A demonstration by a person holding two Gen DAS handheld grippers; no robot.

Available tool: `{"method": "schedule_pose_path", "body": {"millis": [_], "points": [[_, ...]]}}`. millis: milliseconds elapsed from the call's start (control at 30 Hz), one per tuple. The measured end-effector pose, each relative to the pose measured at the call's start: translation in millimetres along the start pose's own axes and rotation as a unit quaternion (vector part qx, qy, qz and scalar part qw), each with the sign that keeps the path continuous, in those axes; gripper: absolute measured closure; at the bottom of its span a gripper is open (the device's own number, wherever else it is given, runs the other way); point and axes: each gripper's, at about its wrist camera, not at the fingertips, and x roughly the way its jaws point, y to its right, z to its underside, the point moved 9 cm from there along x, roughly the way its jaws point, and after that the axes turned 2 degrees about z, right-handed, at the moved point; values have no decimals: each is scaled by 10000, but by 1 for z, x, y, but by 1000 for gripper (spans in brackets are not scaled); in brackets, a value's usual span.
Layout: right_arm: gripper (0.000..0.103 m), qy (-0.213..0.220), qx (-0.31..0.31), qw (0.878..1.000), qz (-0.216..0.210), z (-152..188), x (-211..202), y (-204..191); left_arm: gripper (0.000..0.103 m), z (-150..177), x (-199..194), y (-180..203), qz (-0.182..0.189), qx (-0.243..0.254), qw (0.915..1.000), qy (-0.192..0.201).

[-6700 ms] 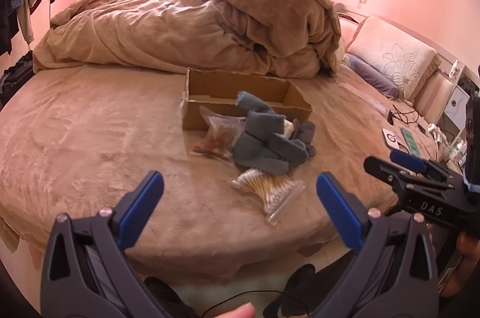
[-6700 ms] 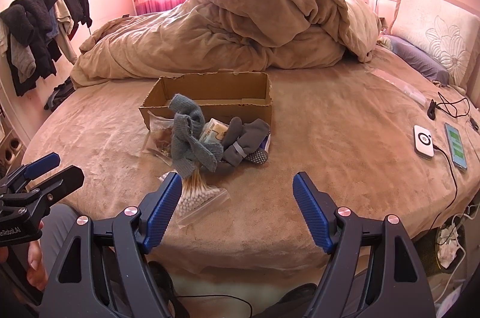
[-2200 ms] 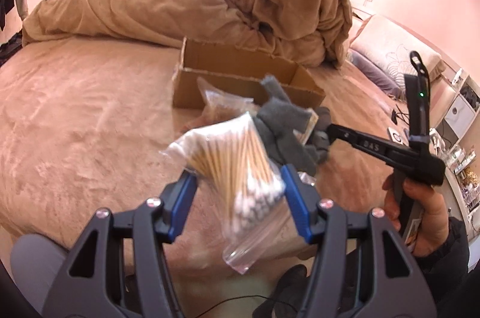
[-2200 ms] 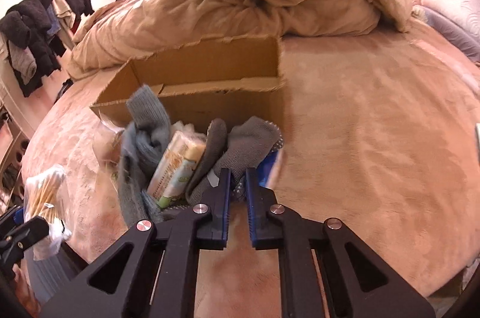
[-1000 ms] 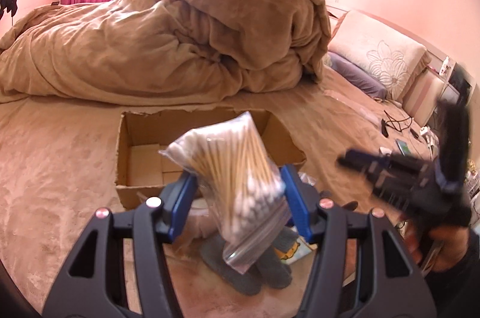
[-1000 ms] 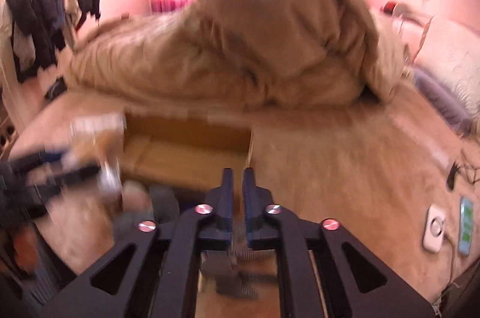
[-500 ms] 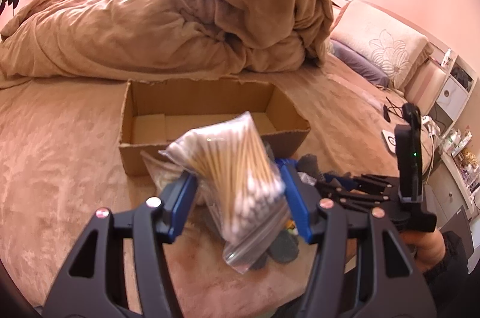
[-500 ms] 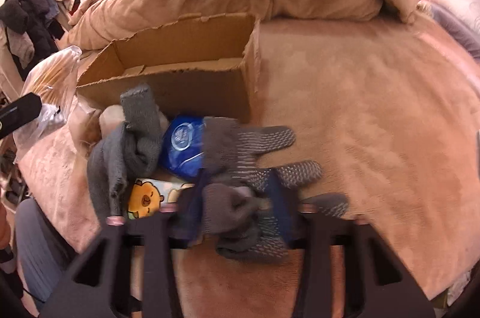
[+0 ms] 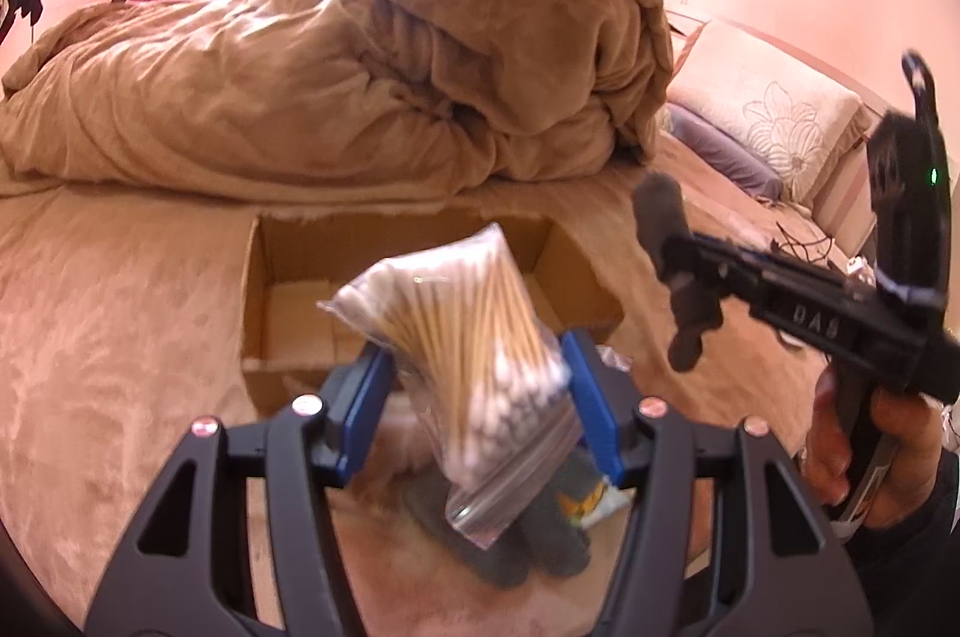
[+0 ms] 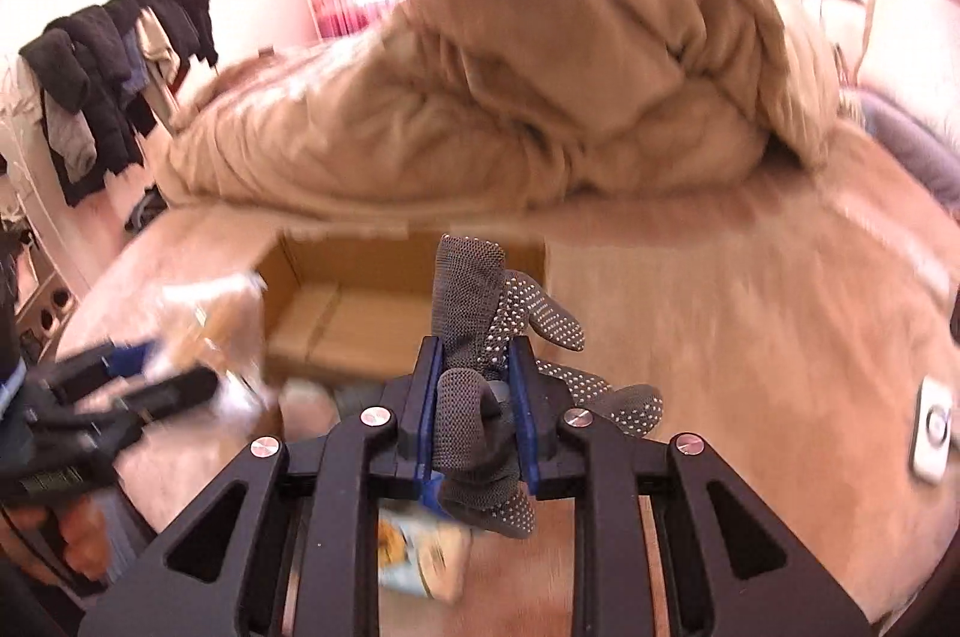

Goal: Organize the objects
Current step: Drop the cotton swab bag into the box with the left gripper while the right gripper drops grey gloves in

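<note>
My left gripper is shut on a clear bag of cotton swabs and holds it up in front of the open cardboard box. My right gripper is shut on a grey dotted glove, lifted above the bed near the box. The right gripper also shows in the left wrist view with the glove hanging from it. Grey socks and a small yellow-print packet lie on the bed below the swab bag.
A heaped brown duvet lies behind the box. Pillows are at the right. Clothes hang on a rack at the left. A white charger lies on the bed at the right.
My right gripper has lifted the grey glove off the pile and raised it toward the box. My left gripper still holds the swab bag and has moved closer to the box.
</note>
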Motion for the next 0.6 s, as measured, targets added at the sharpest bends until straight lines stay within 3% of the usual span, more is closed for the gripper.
{"method": "schedule_pose_path", "body": {"millis": [233, 600], "points": [[79, 256, 25, 9996, -99, -40, 15, -3, 44, -33, 28, -6, 140, -129, 9997, 141], [77, -170, 303, 9986, -389, -23, 89, 4, 43, -21, 112, -23, -8, 31, 9990, -453]]}}
